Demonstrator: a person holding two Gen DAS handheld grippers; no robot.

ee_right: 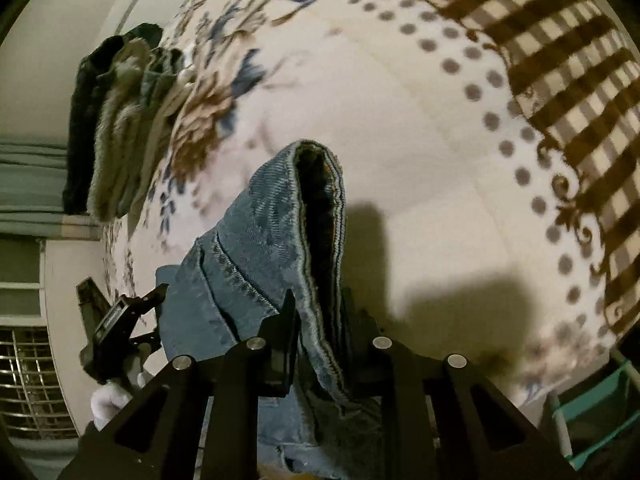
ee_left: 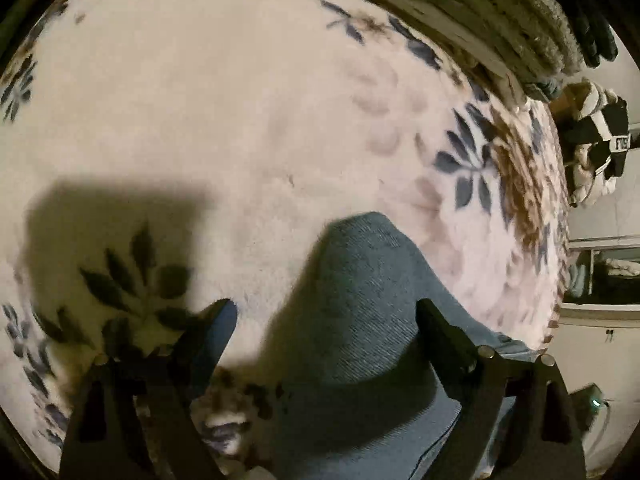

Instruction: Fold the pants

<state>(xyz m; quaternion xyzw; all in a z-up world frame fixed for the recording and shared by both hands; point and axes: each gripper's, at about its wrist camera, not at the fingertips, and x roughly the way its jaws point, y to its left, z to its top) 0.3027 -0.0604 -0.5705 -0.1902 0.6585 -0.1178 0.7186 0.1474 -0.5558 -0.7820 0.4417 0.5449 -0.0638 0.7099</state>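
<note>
Two wrist views of a pair of blue denim pants (ee_right: 256,240) on a cream floral blanket (ee_left: 200,100) spread over a bed. No earlier state is implied.

Right wrist view: the right gripper (ee_right: 320,332) has its jaws drawn close together on a hem or band edge of the pants, the pads pressing the doubled denim from both sides. The stitched edge stands up beyond the fingertips, its dark inside showing. A pinch on a seamed edge probably serves because several layers lie together there, so the cloth can be carried without slipping. The patterned border (ee_right: 560,100) of the blanket, checked brown, curves along its far edge.

Left wrist view: the left gripper (ee_left: 324,312) stands wide open, tilted steeply down over a rounded fold of the denim. The cloth lies between and beneath the fingers, nearer one finger; no pad appears to press on it. The spread suits a thick bunched fold, which would need room to enter.

The same gripper shows at the left of the right wrist view, just beside the pants. A stack of folded garments (ee_right: 120,128) lies near the blanket's far left edge, well apart.

Judged step: a second grasp so both hands can lift and fold.
</note>
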